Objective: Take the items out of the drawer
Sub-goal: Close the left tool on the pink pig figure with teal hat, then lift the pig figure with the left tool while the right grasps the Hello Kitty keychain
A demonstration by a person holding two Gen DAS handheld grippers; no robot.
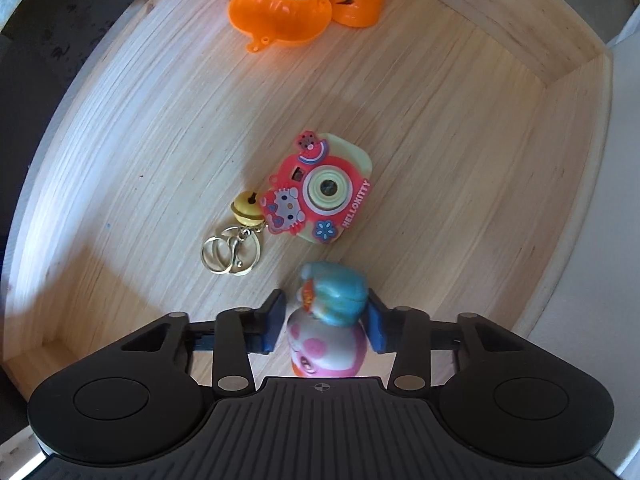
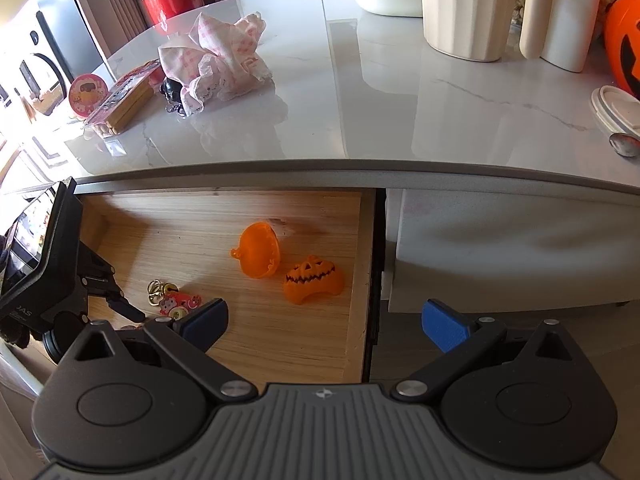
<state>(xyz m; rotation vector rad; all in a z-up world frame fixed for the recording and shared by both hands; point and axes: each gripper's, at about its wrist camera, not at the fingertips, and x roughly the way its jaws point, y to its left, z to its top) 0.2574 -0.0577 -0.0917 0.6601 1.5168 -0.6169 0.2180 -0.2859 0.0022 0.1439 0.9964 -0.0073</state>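
Left gripper (image 1: 326, 316) has its jaws clamped on a small figure toy (image 1: 330, 316) above the drawer (image 1: 520, 208) front edge; right gripper (image 2: 324, 324) gapes empty. Camera keychain (image 1: 320, 190) mid-drawer and two pumpkin halves (image 1: 280, 16) near its back edge remain

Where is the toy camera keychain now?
In the left wrist view, the toy camera lies on the drawer floor, mid-frame, just beyond the figurine held by the left gripper.
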